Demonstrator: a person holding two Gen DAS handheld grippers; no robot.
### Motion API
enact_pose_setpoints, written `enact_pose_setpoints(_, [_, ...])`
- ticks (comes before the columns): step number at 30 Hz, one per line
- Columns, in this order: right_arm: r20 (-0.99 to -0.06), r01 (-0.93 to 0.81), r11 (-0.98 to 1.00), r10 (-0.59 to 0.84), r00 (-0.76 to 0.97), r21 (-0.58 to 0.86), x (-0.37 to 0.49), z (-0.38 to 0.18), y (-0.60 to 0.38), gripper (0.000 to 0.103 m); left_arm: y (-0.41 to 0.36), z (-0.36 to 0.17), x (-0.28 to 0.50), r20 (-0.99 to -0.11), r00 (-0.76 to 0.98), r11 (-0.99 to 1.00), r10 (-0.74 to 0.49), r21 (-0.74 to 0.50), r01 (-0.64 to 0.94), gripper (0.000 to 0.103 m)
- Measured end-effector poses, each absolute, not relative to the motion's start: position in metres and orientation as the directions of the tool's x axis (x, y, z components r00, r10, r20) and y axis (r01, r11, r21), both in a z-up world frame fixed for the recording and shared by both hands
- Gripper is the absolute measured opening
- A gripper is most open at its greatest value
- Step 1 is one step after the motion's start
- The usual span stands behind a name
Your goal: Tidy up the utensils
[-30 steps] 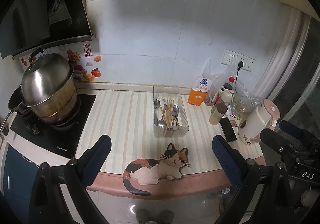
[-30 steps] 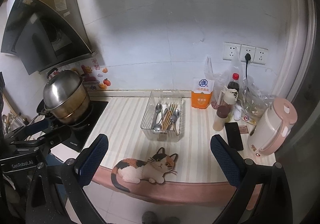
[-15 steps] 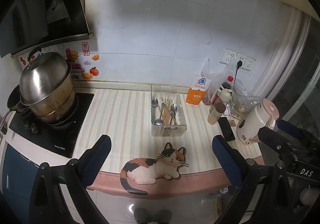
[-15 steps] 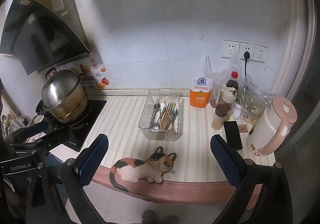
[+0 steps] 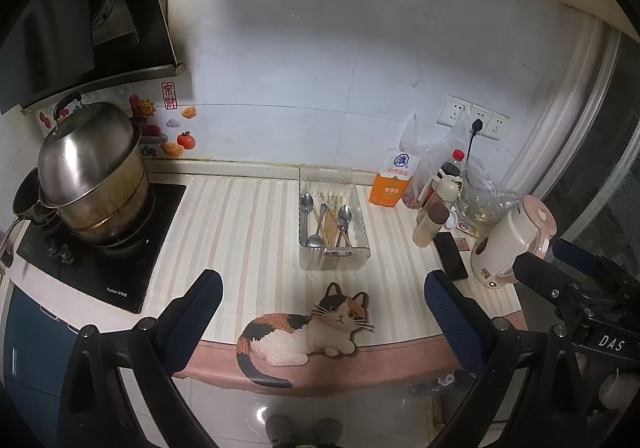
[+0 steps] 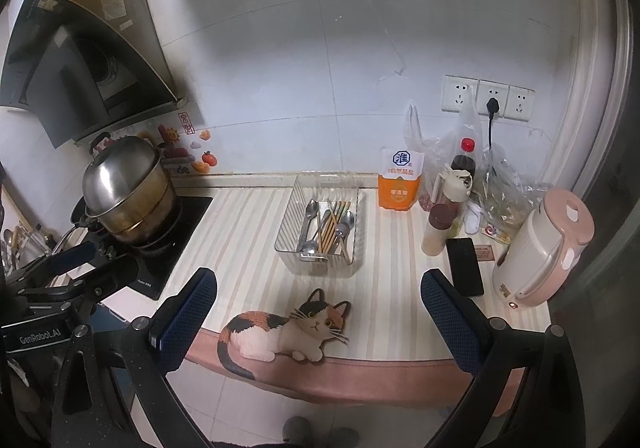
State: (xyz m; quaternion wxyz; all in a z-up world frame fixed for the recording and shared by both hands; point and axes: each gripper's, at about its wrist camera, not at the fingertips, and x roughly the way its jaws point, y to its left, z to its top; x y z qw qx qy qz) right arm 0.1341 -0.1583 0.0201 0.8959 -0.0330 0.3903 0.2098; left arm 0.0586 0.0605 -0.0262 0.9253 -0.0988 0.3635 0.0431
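1. Striped counter [image 5: 240,232] fills mid-frame, and we see a clear tray [image 5: 334,262] at its centre.
2. We find spoons [image 5: 345,217] and chopsticks [image 5: 330,224] lying mixed inside it.
3. We hold the left gripper [image 5: 320,312] and right gripper [image 6: 318,308] at the lower frame edge, fingers spread wide, empty.

A clear ribbed bin [image 5: 334,262] stands mid-counter, long axis toward 12 o'clock. Inside lie metal spoons [image 5: 306,214], bowls at both ends, and wooden chopsticks [image 5: 330,220], tips toward 12.
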Motion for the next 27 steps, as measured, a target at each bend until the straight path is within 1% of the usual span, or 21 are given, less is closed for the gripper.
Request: enact_pose_setpoints(27, [-0.711, -0.376, 0.920, 0.334, 0.619, 0.105, 0.1279, 0.0234, -0.1667, 0.103, 0.0528, -0.0223, 0.0559, -0.678, 0.735, 0.982, -0.008, -0.145, -0.122, 0.103])
